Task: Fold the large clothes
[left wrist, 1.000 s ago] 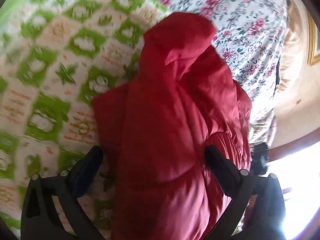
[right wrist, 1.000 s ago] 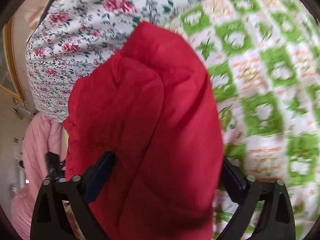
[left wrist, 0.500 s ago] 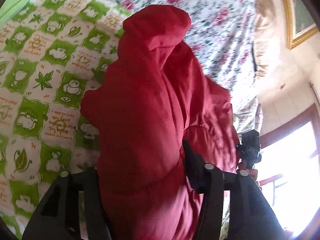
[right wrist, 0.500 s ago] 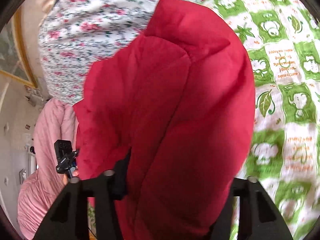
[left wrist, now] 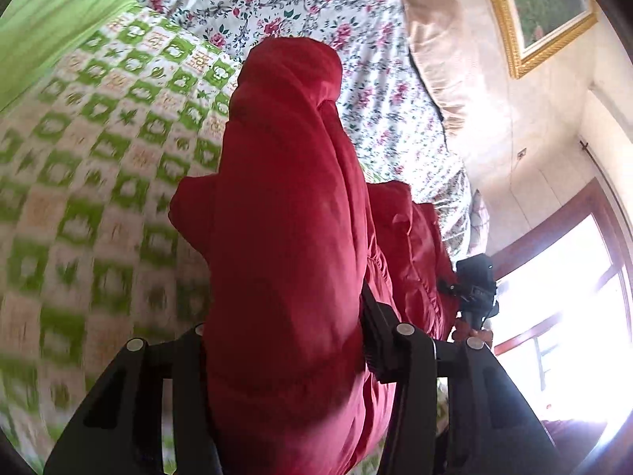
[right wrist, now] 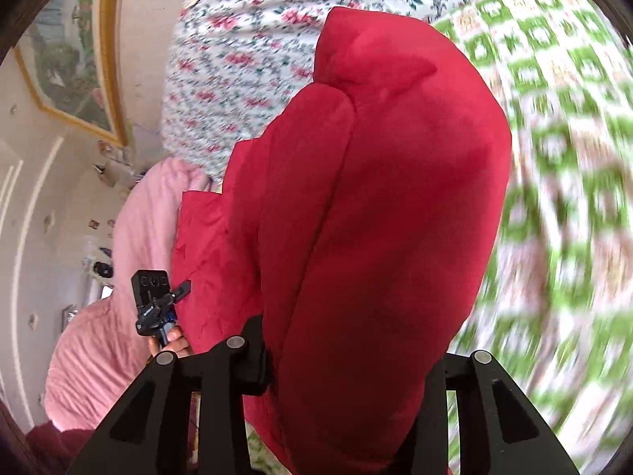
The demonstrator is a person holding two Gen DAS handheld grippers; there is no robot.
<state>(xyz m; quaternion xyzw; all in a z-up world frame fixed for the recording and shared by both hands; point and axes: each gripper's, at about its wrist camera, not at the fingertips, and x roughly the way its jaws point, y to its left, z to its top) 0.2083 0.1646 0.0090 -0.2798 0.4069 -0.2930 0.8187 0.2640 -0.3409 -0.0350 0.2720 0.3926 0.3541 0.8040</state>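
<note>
Puffy red padded jacket (left wrist: pixel 289 237) hangs bunched in the air above the green-and-white checked blanket (left wrist: pixel 99 182) — pinched from both sides. Left gripper (left wrist: pixel 283 340) clamps one thick fold; right gripper (right wrist: pixel 352 360) clamps another. Floral bedsheet (right wrist: pixel 237 51) beyond — pink quilt (right wrist: pixel 130 237) beside it.

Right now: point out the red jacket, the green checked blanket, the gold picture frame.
red jacket (left wrist: pixel 285 237), left wrist view, middle of the bunched fabric.
green checked blanket (left wrist: pixel 99 198), left wrist view, bare patch.
gold picture frame (right wrist: pixel 107 59), right wrist view, gilt edge.
</note>
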